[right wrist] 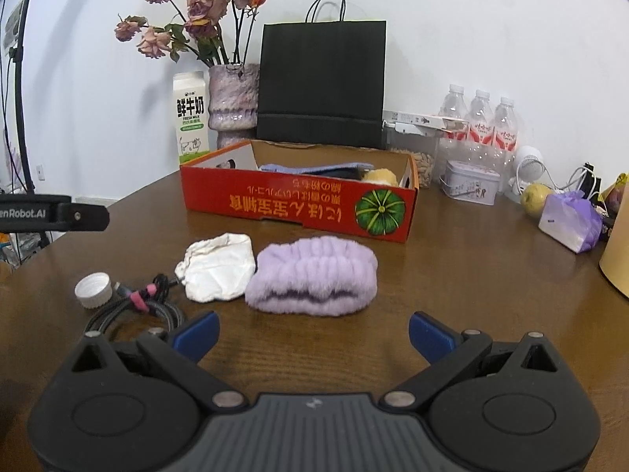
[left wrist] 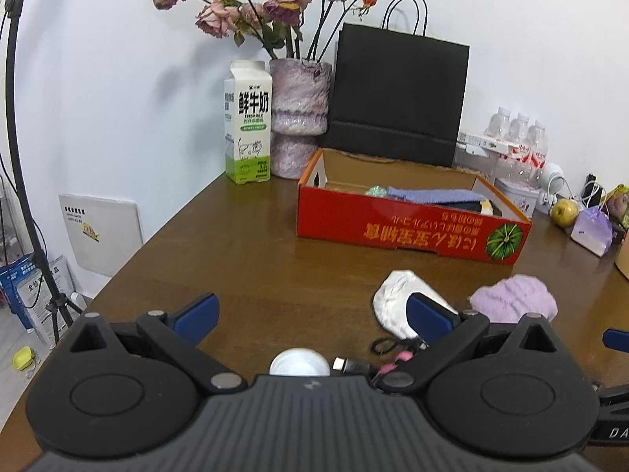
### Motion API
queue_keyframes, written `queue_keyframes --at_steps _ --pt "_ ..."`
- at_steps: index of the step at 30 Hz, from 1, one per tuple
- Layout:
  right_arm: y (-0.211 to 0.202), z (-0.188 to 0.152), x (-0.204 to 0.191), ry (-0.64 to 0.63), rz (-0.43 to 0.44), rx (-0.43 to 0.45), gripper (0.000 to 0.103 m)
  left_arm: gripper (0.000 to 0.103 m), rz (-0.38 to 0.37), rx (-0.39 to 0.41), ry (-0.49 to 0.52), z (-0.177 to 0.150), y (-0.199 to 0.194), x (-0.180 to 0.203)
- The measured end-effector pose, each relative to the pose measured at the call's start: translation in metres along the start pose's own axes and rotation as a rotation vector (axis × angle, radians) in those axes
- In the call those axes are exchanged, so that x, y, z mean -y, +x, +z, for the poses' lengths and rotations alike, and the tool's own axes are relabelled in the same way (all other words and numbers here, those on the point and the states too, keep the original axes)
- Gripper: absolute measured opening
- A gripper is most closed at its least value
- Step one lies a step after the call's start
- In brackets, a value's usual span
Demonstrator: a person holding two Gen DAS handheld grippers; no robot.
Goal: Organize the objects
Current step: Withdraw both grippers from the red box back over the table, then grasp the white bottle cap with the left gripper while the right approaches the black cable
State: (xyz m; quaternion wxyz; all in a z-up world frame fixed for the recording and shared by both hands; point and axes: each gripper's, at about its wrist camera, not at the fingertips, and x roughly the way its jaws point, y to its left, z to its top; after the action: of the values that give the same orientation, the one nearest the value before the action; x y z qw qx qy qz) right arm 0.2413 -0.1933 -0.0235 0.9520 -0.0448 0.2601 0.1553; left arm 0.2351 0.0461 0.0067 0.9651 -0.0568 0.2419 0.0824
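On the brown table lie a fluffy purple headband (right wrist: 312, 277), a crumpled white cloth (right wrist: 218, 271), a white bottle cap (right wrist: 93, 289) and a coiled black cable (right wrist: 135, 306) with a pink tie. Behind them stands an open red cardboard box (right wrist: 298, 208) holding a blue cloth and other items. My right gripper (right wrist: 312, 338) is open, just short of the headband. My left gripper (left wrist: 312, 316) is open above the cap (left wrist: 299, 362) and cable (left wrist: 387, 354); its right finger overlaps the white cloth (left wrist: 393, 299). The headband (left wrist: 513, 299) lies to its right, the box (left wrist: 409, 228) beyond.
At the back stand a milk carton (left wrist: 248, 122), a vase of dried roses (left wrist: 300, 118) and a black paper bag (left wrist: 397, 94). Water bottles (right wrist: 477, 118), a tin (right wrist: 469, 183), an apple (right wrist: 534, 198) and a purple pouch (right wrist: 570, 220) crowd the right. The table's edge curves on the left.
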Motion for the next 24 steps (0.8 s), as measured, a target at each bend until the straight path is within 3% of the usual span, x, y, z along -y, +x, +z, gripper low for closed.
queue_keyframes --at_steps 14,24 --pt "-0.005 -0.021 -0.006 -0.012 -0.021 -0.023 0.103 0.103 0.013 -0.029 0.059 -0.02 -0.016 -0.016" --pt "-0.005 -0.021 -0.006 0.001 -0.028 -0.027 0.103 0.103 0.029 -0.134 0.131 -0.037 0.001 -0.029"
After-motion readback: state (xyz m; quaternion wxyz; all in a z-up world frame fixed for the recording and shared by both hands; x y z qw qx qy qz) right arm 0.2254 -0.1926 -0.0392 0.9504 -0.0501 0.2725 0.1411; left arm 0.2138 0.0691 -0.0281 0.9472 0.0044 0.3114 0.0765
